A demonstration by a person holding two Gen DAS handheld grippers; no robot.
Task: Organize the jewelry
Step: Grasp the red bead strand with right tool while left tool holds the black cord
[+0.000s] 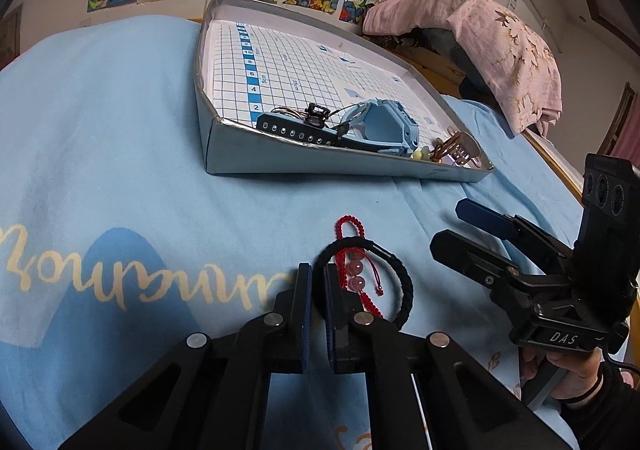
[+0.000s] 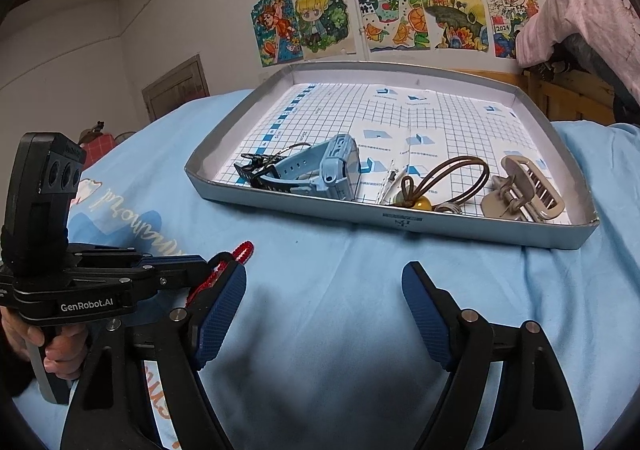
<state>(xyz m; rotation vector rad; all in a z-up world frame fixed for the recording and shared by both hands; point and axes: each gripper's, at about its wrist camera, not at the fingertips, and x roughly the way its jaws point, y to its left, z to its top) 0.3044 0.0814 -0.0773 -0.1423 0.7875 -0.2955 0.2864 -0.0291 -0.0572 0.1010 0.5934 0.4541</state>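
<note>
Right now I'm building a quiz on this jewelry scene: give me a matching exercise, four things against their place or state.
Things:
1. black braided bracelet
2. blue watch
3. beige hair claw
4. right gripper

Places or states:
A. at the tray's right end
B. jaws apart over bare blue cloth
C. on the cloth, pinched by the left gripper
D. inside the tray, left part

Pairs: 1-C, 2-D, 3-A, 4-B

Dim, soft indoor light; sharp centre, heavy fisheye bending and dark vignetted corners.
</note>
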